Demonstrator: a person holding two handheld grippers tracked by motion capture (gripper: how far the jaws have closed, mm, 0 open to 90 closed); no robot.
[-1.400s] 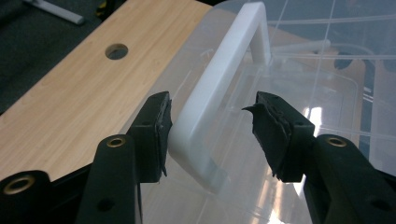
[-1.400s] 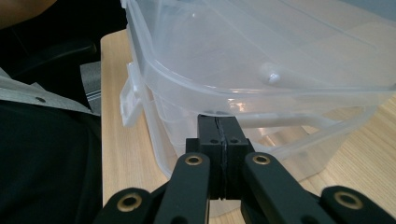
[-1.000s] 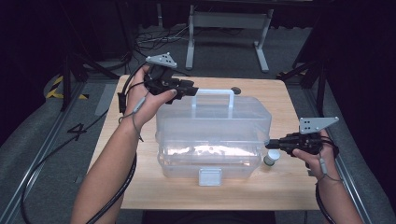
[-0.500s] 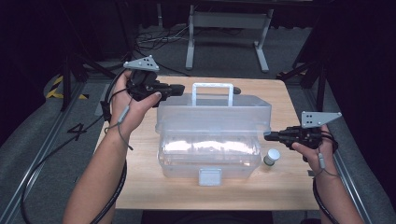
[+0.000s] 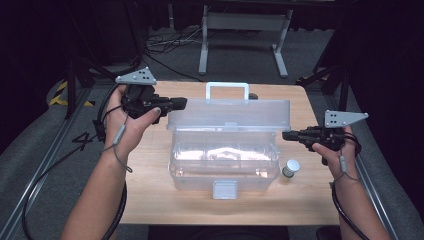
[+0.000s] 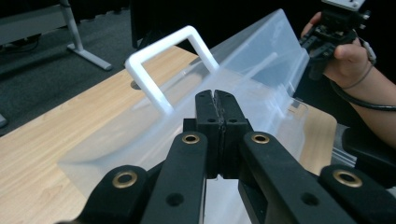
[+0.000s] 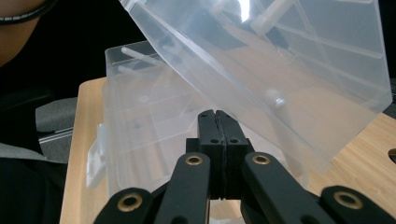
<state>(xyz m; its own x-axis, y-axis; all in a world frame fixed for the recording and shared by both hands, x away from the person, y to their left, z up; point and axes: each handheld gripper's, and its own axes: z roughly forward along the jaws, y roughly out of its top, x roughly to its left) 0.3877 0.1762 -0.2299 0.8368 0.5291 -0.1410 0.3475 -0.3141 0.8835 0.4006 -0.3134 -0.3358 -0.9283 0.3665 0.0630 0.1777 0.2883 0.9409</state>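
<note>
A clear plastic box (image 5: 223, 160) stands in the middle of the wooden table (image 5: 150, 200). Its lid (image 5: 230, 114) is swung up and leans back, with the white handle (image 5: 227, 92) on top. My left gripper (image 5: 181, 103) is shut and holds nothing; its tip is just beside the lid's left end. In the left gripper view the shut jaws point along the lid (image 6: 261, 60) below the handle (image 6: 159, 60). My right gripper (image 5: 286, 135) is shut and holds nothing, close to the box's right end. In the right gripper view it faces the box wall (image 7: 140, 116) under the raised lid (image 7: 280, 60).
A small bottle with a white cap (image 5: 291, 167) stands on the table right of the box, below my right hand. A white latch (image 5: 224, 189) hangs at the box's front. Behind the table are a metal frame (image 5: 240, 30) and floor cables (image 5: 165, 45).
The lid has swung up from nearly down to standing open. My left gripper has drawn back to the left, away from the handle. My right hand has barely shifted.
</note>
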